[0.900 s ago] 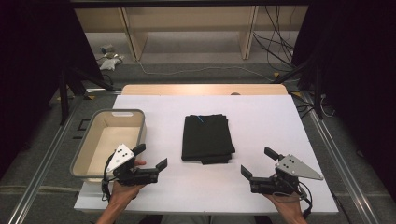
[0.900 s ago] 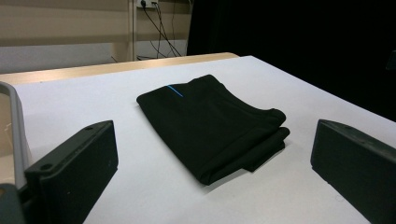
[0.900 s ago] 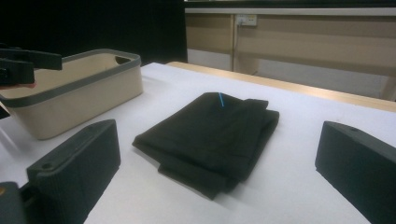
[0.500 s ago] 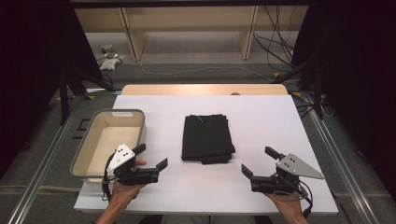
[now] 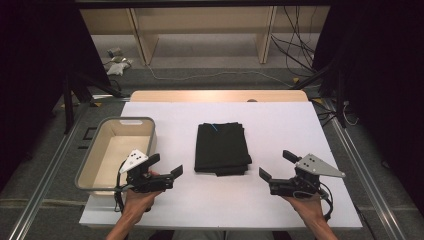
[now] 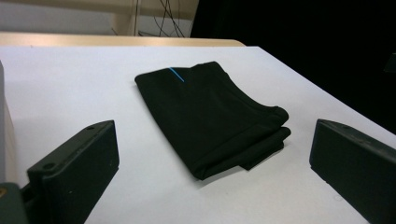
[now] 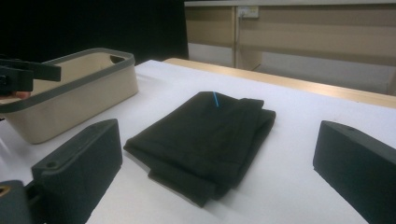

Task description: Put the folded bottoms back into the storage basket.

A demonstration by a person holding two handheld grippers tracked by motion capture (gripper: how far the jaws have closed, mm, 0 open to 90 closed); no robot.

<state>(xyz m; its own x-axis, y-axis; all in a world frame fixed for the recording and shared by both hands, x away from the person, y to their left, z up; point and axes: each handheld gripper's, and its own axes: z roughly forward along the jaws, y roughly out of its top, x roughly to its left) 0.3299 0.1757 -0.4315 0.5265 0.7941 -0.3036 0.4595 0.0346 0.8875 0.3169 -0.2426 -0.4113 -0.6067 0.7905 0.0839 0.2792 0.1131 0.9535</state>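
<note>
The white table (image 5: 220, 200) carried a beige bin (image 5: 90, 165) at its left side and a folded black garment (image 5: 221, 148) at centre, long axis running away from the person. The garment lay between the two tools, ahead of each. The left gripper (image 5: 167, 167) stood slightly nearer than the right gripper (image 5: 276, 165). Both had jaws spread wide, holding nothing.

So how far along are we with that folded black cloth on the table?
Nothing looks done beyond the folding: the black cloth lies folded mid-table, untouched. In hand: nothing; the left gripper and right gripper flank it near the table's near edge, jaws open and empty. The beige bin looks empty, so picking up the cloth remains.
</note>
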